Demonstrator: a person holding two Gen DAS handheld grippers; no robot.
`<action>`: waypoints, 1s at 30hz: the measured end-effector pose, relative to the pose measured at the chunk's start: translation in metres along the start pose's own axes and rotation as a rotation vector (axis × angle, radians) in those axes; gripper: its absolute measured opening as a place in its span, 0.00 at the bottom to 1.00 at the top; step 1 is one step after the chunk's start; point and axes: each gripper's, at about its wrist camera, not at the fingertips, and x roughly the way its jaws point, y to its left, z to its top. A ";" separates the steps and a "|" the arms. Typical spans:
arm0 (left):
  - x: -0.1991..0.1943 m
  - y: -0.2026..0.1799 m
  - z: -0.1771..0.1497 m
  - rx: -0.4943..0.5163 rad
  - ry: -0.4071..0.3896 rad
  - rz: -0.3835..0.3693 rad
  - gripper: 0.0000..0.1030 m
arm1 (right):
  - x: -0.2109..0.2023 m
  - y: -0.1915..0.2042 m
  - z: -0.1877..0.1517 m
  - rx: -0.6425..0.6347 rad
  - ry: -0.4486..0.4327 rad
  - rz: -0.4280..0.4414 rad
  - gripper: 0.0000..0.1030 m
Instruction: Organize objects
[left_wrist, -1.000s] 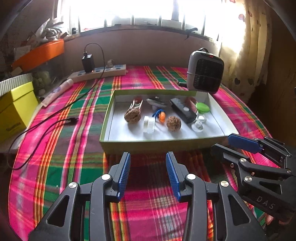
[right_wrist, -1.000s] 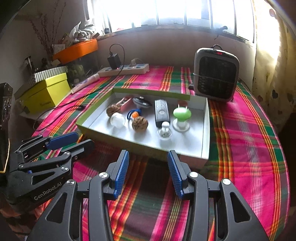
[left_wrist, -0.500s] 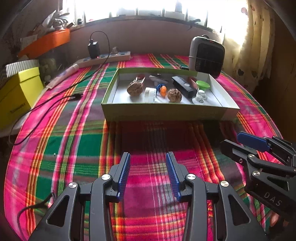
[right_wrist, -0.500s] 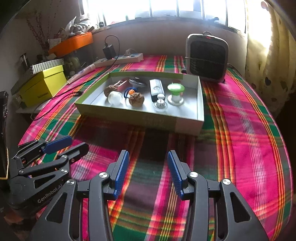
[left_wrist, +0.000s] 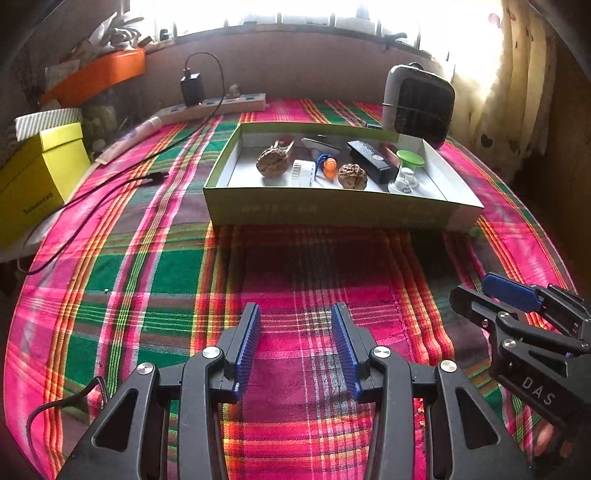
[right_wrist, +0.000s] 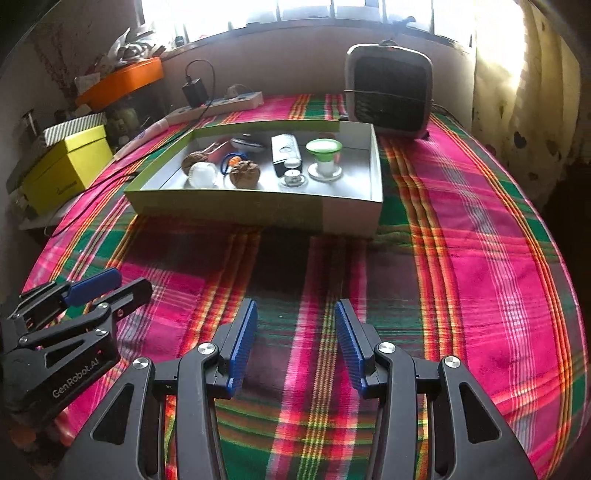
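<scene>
Change: we have drawn both tools back from the tray (left_wrist: 332, 210); it now lies well apart.
Left tool (left_wrist: 295, 325): released, empty.
Right tool (right_wrist: 295, 321): released, empty.
Objects: walnuts (right_wrist: 244, 172), remote (right_wrist: 285, 147) lie in the tray on the tabletop (left_wrist: 147, 266).
Meaning: sorting looks done or paused.

From my remote station I see a round table under a pink, green and orange plaid cloth (left_wrist: 155, 266), set against a dull brown wall (left_wrist: 295, 70). Above the wall a wide window (right_wrist: 332, 11) floods the scene with overexposed daylight. A cream curtain printed with dark hearts (left_wrist: 509, 85) hangs at the right. At the left stand a yellow cardboard box (left_wrist: 40, 173) and an orange plastic tray (right_wrist: 122, 81) heaped with clutter. A white power strip (left_wrist: 221, 105) and a grey-and-black electric heater (right_wrist: 389, 92) rest at the table's far edge.
</scene>
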 end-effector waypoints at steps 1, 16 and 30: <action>0.000 -0.001 0.000 0.002 0.001 0.001 0.38 | 0.000 0.000 0.001 0.002 0.000 -0.001 0.44; 0.004 -0.010 0.001 0.025 0.012 0.015 0.54 | 0.004 0.009 0.002 -0.047 0.015 -0.032 0.54; 0.004 -0.010 0.001 0.024 0.012 0.016 0.56 | 0.004 0.007 0.001 -0.046 0.022 -0.068 0.61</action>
